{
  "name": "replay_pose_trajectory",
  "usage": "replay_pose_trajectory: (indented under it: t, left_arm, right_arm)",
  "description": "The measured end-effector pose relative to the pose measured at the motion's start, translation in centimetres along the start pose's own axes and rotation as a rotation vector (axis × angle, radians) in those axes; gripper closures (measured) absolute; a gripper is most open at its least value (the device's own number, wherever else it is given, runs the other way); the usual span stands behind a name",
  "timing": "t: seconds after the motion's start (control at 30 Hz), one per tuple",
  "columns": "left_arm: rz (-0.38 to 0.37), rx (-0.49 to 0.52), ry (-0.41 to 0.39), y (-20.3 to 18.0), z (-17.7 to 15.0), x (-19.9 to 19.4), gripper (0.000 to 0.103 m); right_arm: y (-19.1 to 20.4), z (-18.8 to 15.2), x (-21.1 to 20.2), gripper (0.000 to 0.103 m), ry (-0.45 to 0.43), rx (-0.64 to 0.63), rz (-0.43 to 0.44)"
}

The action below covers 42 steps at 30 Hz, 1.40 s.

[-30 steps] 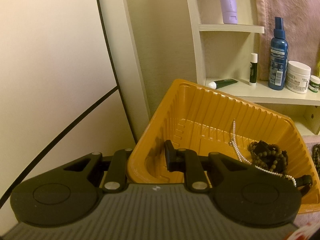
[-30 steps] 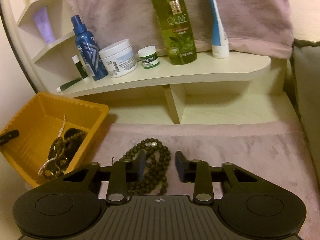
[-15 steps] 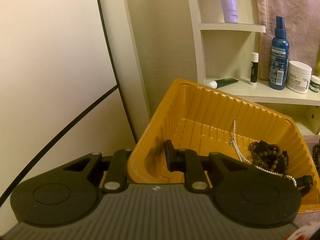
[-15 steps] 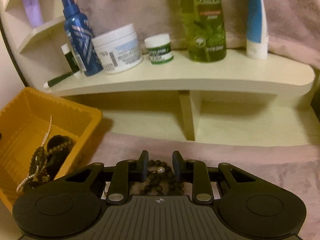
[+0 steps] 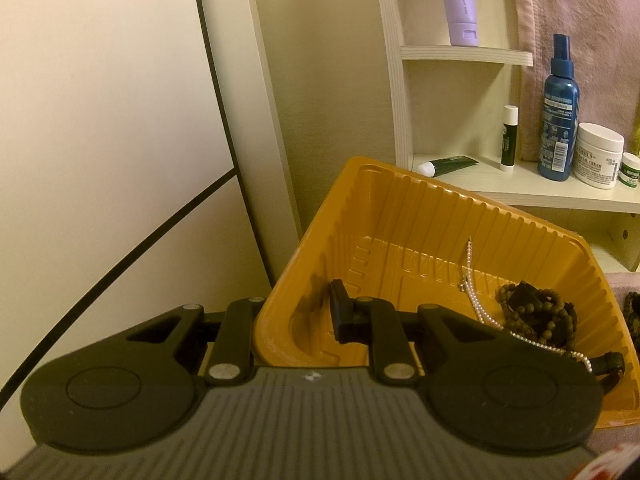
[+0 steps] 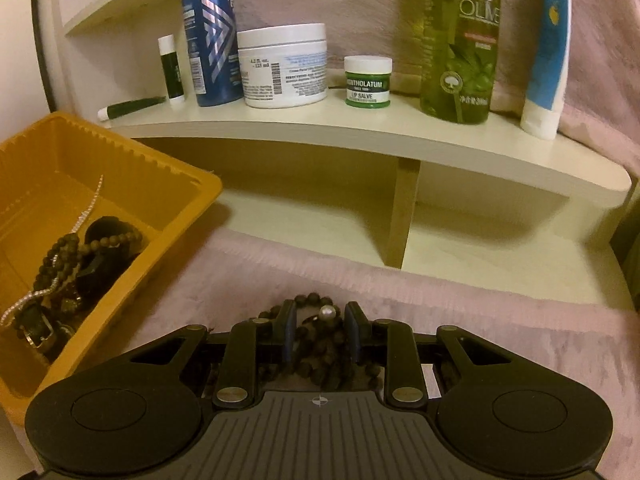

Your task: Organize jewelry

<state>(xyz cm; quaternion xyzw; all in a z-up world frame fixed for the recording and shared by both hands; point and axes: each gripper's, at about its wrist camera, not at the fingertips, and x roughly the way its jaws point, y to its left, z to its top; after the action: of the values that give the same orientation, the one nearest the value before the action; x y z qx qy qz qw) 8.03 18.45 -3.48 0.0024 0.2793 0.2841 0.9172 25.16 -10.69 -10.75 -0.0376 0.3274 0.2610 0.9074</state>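
An orange plastic tray [image 5: 400, 208] stands on the pink cloth; it also shows in the right wrist view [image 6: 168, 168]. It holds a pearl strand [image 5: 476, 300], dark bead bracelets [image 5: 536, 312] and a black strap. My left gripper [image 5: 296, 312] straddles the tray's near-left wall, one finger inside, one outside, gripping it. My right gripper [image 6: 320, 328] is low over a dark bead necklace [image 6: 316, 344] with one pearl bead, its fingers closing around the strands on the cloth.
A curved white shelf [image 6: 360, 136] behind holds a blue spray bottle [image 6: 210, 32], a white cream jar [image 6: 284, 66], a lip salve pot [image 6: 368, 80], a green olive bottle [image 6: 460, 40] and tubes. A wall panel [image 5: 120, 120] lies left of the tray.
My right gripper moved forward and down over the bead necklace and its fingers narrowed around it. The left gripper and tray stayed still.
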Motion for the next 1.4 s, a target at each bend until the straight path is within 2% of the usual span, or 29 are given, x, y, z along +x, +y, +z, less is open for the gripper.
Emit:
replay_pose_trajectory:
  t: [0.07,0.27,0.4,0.7,0.8,1.23,1.4]
  left_arm:
    - [0.0,0.003,0.002,0.0,0.0,0.0,0.085]
    - [0.0,0.0,0.004,0.0,0.1,0.1,0.085]
    - [-0.002,0.003,0.004,0.0,0.2,0.2,0.085]
    - [-0.003,0.004,0.004,0.0,0.2,0.2,0.085]
    - [-0.002,0.004,0.004,0.0,0.1,0.2,0.085]
    - [-0.007,0.0,0.005,0.0,0.1,0.3,0.085]
    - [-0.009,-0.003,0.006,0.1,0.1,0.3,0.085]
  right_arm:
    - [0.1,0.2,0.3,0.084,0.005,-0.015,0.001]
    - [1.1,0.0,0.0,0.093,-0.009,-0.106,-0.013]
    - [1.7,0.2,0.2,0.094,-0.007,-0.168,-0.025]
    - [1.7,0.7,0.6,0.095,0.007,-0.197,-0.003]
    - [0.6,1.0,-0.2,0.095,-0.02,-0.121,0.027]
    - [-7.2,1.7,-4.3,0.095,-0.099,0.427,0.252]
    - [-7.6,2.4,-5.5,0.095,-0.104,0.486,0.313]
